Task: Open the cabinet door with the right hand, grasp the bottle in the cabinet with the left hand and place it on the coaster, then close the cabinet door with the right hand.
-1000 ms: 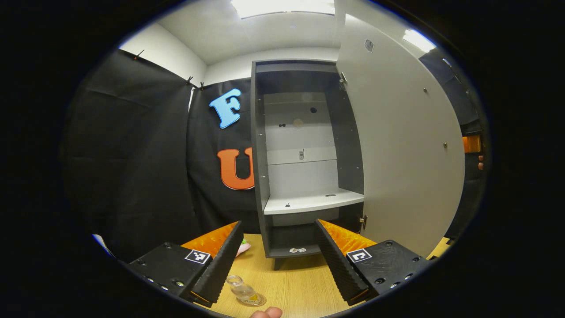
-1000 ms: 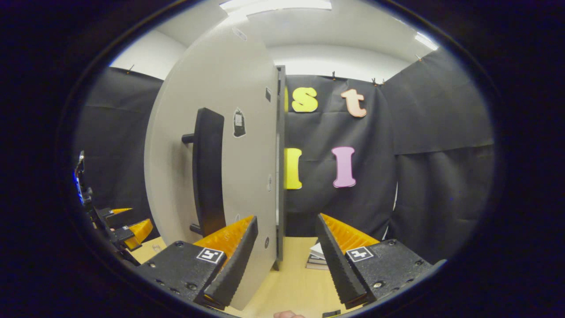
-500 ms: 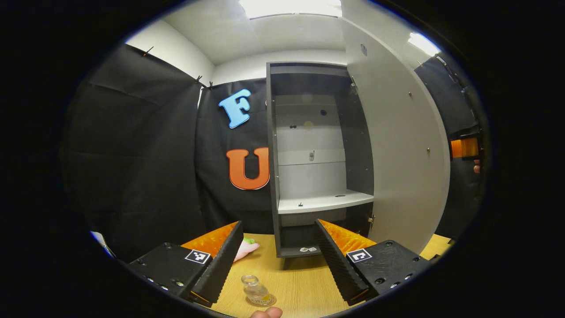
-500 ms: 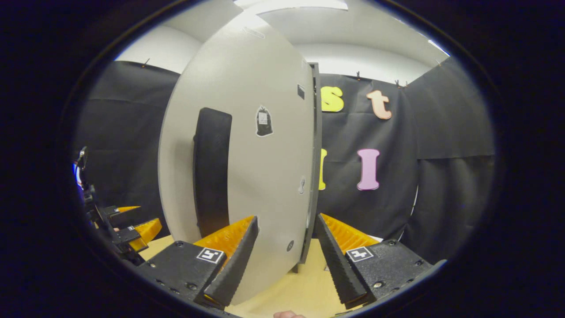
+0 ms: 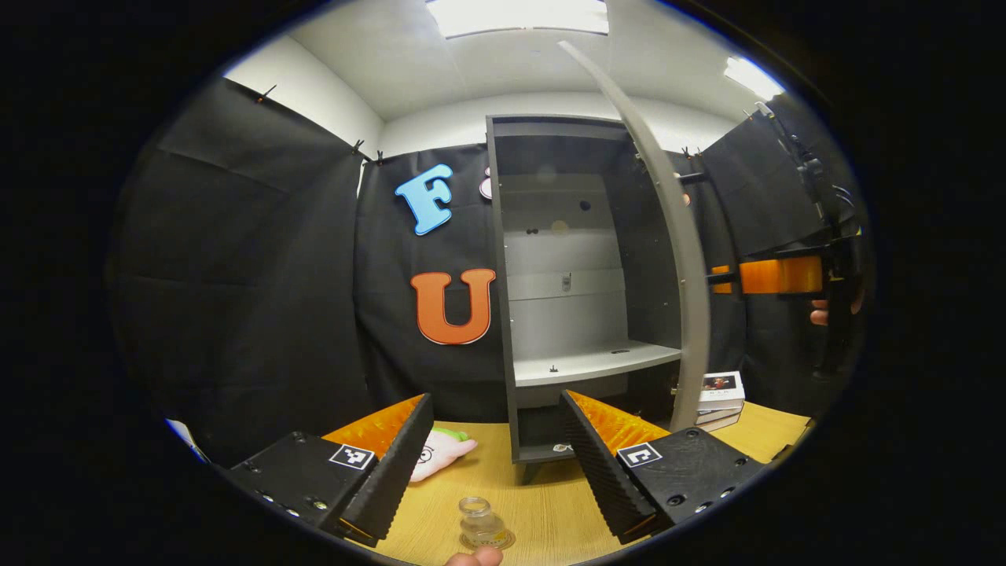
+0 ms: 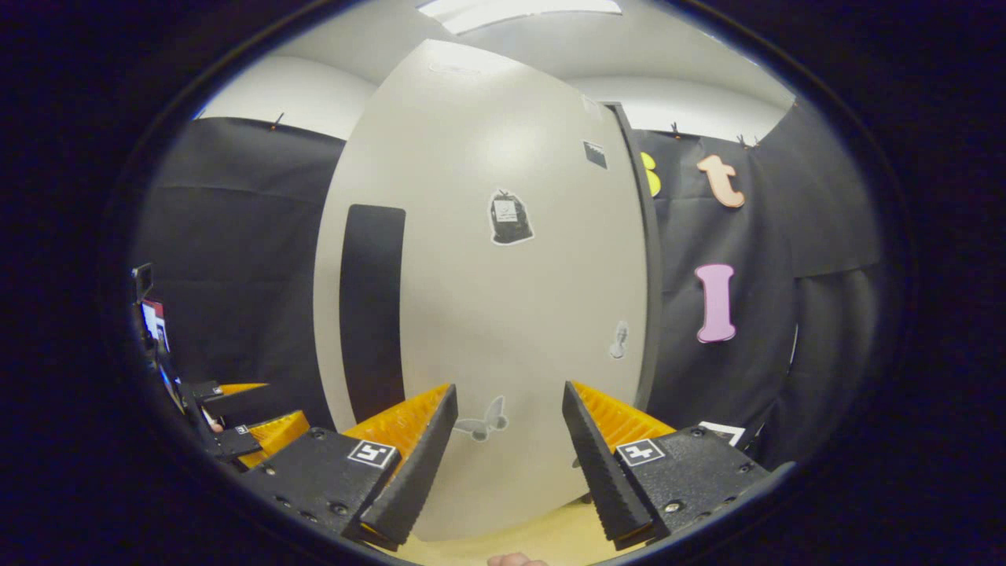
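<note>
In the left gripper view a small clear glass bottle point(image 5: 481, 522) stands upright on a round coaster point(image 5: 500, 541) on the wooden table, just ahead of my open left gripper point(image 5: 497, 444), which holds nothing. Beyond it the grey cabinet point(image 5: 581, 259) stands with bare shelves; its door point(image 5: 682, 259) shows edge-on, partly swung in. My right gripper point(image 5: 778, 275) and a hand show past the door at the right. In the right gripper view my open right gripper point(image 6: 503, 440) faces the door's pale outer face point(image 6: 503, 314), close to its black handle point(image 6: 371, 306). The left gripper point(image 6: 244, 409) shows at the lower left.
A pink and green soft toy point(image 5: 442, 454) lies on the table point(image 5: 550, 511) left of the cabinet. A stack of books point(image 5: 719, 397) sits right of the cabinet. Black cloth walls enclose the booth on all sides.
The cabinet door has swung toward closing, from broad-on to edge-on in the left gripper view. The right gripper has followed the door's outer face. The left gripper has drawn back from the bottle.
</note>
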The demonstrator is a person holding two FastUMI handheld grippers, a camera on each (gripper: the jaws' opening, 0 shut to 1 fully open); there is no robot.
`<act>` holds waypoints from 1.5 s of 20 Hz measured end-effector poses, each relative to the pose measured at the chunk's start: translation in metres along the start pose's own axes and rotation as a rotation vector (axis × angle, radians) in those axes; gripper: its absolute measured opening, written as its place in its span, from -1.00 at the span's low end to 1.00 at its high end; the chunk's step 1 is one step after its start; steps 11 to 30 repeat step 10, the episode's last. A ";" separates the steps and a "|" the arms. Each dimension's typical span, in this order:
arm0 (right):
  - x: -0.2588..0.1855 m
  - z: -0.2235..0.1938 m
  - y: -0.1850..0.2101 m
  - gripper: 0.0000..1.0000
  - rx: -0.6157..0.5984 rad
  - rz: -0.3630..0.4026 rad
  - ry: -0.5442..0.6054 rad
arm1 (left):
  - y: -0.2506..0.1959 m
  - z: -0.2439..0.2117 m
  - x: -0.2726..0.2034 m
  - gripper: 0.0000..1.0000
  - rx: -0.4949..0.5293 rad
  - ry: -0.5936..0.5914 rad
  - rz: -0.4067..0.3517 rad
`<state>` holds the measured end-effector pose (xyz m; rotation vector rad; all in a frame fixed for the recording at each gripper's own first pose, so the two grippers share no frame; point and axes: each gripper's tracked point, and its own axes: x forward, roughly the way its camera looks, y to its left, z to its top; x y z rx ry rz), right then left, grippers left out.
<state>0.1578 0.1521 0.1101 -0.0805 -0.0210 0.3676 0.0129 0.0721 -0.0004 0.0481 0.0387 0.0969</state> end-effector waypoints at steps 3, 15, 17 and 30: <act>0.034 -0.007 0.019 0.76 -0.001 0.047 0.019 | 0.009 -0.002 0.003 0.92 -0.007 0.001 0.009; 0.078 -0.016 0.056 0.78 0.026 0.081 0.012 | 0.024 -0.010 0.003 0.92 -0.002 0.012 0.038; 0.078 -0.016 0.056 0.78 0.026 0.081 0.012 | 0.024 -0.010 0.003 0.92 -0.002 0.012 0.038; 0.078 -0.016 0.056 0.78 0.026 0.081 0.012 | 0.024 -0.010 0.003 0.92 -0.002 0.012 0.038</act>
